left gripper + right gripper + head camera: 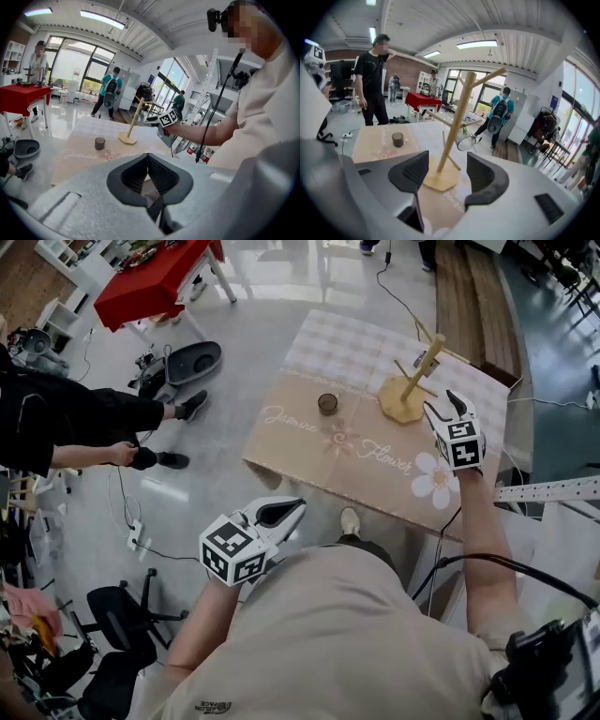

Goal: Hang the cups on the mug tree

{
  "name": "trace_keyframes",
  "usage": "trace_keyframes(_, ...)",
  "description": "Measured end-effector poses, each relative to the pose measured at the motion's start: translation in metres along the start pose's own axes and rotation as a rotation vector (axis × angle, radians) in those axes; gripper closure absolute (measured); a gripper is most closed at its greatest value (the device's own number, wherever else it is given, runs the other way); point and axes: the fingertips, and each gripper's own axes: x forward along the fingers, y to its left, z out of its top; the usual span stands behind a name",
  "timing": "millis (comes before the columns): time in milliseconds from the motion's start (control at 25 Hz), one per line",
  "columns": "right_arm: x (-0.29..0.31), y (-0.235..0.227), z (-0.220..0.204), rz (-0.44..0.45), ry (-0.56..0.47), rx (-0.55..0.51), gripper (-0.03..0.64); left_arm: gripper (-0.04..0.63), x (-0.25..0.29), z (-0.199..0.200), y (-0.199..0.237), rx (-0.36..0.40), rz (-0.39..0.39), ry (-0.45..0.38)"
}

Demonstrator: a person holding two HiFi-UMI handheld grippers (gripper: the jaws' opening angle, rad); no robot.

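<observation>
A small dark cup (327, 403) stands upright on the brown tablecloth (309, 451), left of the wooden mug tree (410, 381). My right gripper (443, 409) hovers just on the near side of the tree's base, open and empty. In the right gripper view the right gripper (447, 162) frames the mug tree (457, 119), a clear glass cup (467, 140) hangs on a far peg, and the dark cup (397, 139) sits to the left. My left gripper (296, 505) is off the table's near-left corner, shut and empty. From the left gripper (148, 156) the dark cup (100, 143) and mug tree (131, 123) are far off.
The table's near edge (328, 493) runs diagonally in front of me. A person in black (84, 418) stands on the floor to the left, by a grey device (183, 362) and cables. A red table (155, 282) is at the far left and black office chairs (122, 615) at the near left.
</observation>
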Motion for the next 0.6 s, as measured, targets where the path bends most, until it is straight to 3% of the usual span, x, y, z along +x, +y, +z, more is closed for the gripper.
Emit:
trace_keyframes(240,-0.071,0.089,-0.011,0.074,-0.035,0.166,0.567,0.588,-0.022,-0.017,-0.011,0.031,-0.082,-0.004)
trace_keyframes(360,-0.106,0.140,-0.016,0.131,-0.030,0.209,0.599,0.586,-0.032,-0.025,-0.019,0.048,-0.125,-0.008)
trace_keyframes(600,-0.170,0.225,-0.018,0.190,-0.037,0.257,0.603,0.588,-0.056,-0.043,-0.043,0.076,-0.196,-0.003)
